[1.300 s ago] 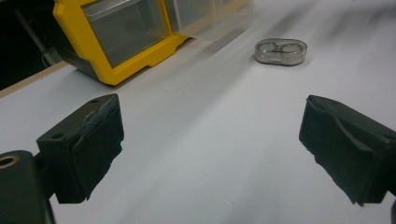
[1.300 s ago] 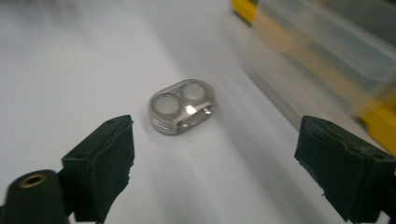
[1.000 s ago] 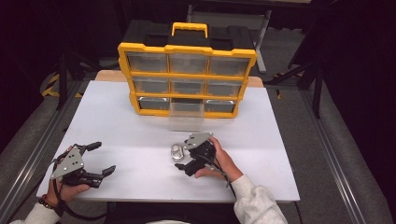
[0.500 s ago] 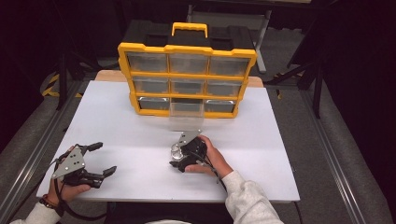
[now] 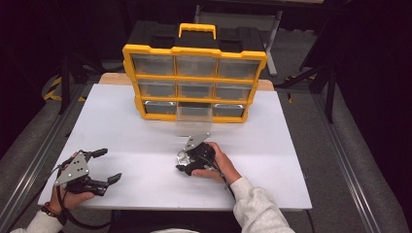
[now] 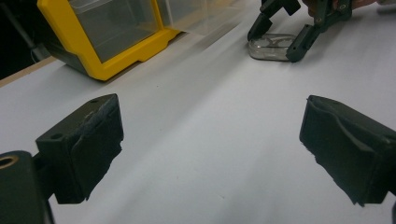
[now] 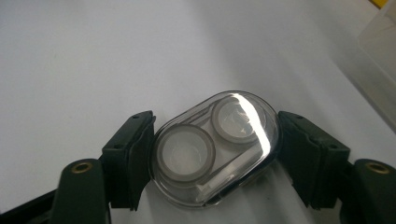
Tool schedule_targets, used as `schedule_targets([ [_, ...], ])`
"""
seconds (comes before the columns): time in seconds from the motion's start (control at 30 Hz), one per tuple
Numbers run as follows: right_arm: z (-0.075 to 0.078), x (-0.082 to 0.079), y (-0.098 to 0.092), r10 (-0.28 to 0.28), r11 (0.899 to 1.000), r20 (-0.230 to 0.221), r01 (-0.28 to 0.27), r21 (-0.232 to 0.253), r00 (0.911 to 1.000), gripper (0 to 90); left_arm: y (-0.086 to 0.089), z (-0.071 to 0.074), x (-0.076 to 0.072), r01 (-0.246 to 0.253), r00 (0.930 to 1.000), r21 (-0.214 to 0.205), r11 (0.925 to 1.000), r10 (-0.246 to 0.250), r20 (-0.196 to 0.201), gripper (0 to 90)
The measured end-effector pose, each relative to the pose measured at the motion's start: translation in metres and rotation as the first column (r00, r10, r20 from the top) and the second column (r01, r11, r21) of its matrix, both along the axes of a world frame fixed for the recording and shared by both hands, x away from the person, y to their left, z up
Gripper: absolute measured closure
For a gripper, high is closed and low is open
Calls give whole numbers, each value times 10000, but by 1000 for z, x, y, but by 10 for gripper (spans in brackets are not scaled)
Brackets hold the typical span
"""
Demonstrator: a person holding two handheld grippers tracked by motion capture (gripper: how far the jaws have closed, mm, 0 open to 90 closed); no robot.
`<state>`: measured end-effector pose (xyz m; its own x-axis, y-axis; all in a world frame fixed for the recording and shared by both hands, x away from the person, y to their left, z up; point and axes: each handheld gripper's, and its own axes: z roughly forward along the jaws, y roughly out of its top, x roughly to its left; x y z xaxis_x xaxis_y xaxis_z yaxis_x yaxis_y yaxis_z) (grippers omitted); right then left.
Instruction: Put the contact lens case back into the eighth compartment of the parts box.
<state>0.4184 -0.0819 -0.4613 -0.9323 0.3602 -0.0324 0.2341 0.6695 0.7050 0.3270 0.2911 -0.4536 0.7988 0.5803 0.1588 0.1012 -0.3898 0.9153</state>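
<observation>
Now clamped by the right gripper [image 7: 212,154] on both sides: clear oval case [image 7: 215,147], flat on the white table [image 5: 291,145]. Closing just done; best lifted level, squeeze kept gentle. Left gripper [image 6: 210,144] agape, idle.

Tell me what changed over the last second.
The right tool came down over the clear case on the table, and its jaws have just been closing on the case, one pad at each side. The left tool kept its place, jaws wide. The yellow organizer and its pulled-out bottom drawer stayed as they were.
</observation>
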Motion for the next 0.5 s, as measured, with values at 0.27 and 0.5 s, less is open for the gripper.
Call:
schedule_targets([
  [0.27,4,-3,-1,-57,9997,263,51,219,9996,595,0,0,0,52,10000,30,10000,-52,-57,74],
  [0.5,4,-5,2,102,9998,195,-105,172,9998,348,-1,0,0,88,9999,5,10000,-88,-65,74],
])
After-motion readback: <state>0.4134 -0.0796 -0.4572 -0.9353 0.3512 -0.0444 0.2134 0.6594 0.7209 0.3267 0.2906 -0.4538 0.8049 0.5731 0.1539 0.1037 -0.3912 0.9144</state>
